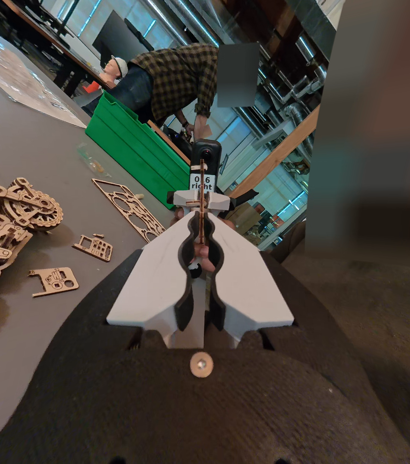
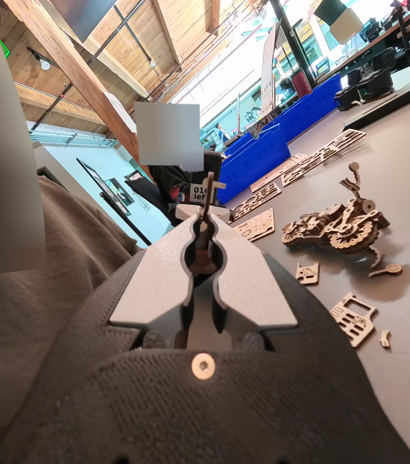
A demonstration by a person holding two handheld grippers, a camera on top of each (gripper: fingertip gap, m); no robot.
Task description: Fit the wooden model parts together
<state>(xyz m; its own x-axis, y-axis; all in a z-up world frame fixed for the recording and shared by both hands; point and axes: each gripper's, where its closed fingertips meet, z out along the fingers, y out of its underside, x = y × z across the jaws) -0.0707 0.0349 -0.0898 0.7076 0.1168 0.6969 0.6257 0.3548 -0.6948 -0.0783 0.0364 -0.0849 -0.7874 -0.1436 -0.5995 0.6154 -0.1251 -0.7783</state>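
At frame centre, the left gripper [image 1: 201, 221] pinches a thin plywood strip [image 1: 201, 190]; the right gripper [image 2: 205, 217] clamps a small wooden piece [image 2: 207, 190]. Both look light and brittle, best gripped near the joint.

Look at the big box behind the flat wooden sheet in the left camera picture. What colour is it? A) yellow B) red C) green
C: the green bin stands on the grey table just behind the cut-out wooden sheet.
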